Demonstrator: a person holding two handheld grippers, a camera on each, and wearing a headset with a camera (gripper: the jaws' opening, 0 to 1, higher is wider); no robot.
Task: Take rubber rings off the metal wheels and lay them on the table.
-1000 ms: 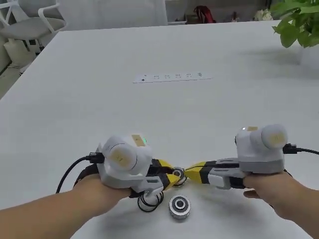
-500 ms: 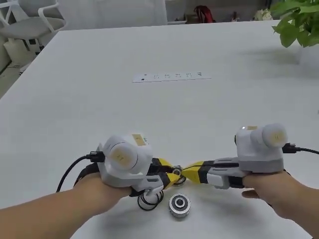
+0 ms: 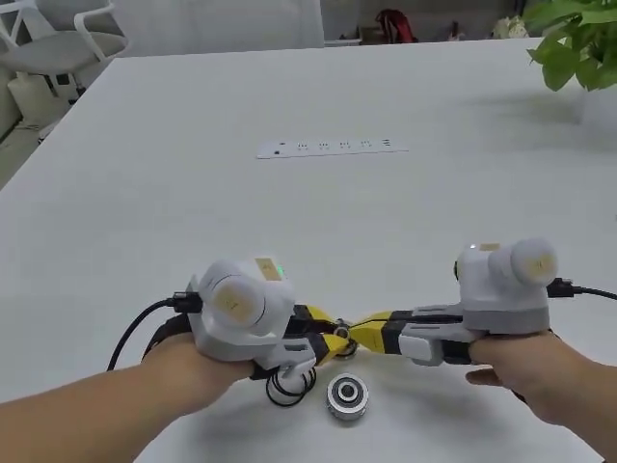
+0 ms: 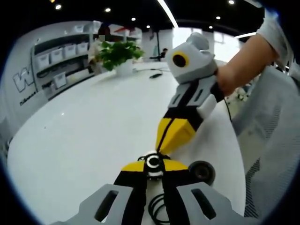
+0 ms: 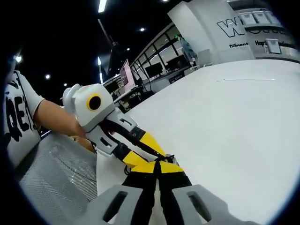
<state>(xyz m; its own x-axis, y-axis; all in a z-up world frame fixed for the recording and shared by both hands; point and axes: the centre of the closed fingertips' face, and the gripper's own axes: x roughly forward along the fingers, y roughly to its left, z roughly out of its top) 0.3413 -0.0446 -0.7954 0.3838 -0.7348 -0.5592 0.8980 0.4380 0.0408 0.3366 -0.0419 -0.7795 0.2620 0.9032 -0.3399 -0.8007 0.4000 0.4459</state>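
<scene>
A small metal wheel (image 3: pixel 342 336) (image 4: pixel 153 161) is held just above the white table, with my left gripper (image 3: pixel 334 343) (image 4: pixel 153 166) shut on it. My right gripper (image 3: pixel 355 335) (image 5: pixel 157 166) meets it tip to tip from the right. Its jaws are pressed together on a thin black rubber ring (image 5: pixel 165 159) at the wheel's rim. A second metal wheel (image 3: pixel 347 397) (image 4: pixel 202 171) lies flat on the table just in front of the tips. Loose black rubber rings (image 3: pixel 289 386) (image 4: pixel 158 210) lie under the left gripper.
A white power strip (image 3: pixel 333 149) lies mid-table, farther out. A green plant (image 3: pixel 574 43) (image 4: pixel 117 52) stands at the far right corner, and a white chair (image 3: pixel 58 43) beyond the far left edge. The broad table top (image 3: pixel 289 231) spreads ahead of the grippers.
Both grippers stay tip to tip at the wheel. The right gripper has edged slightly toward the left one.
</scene>
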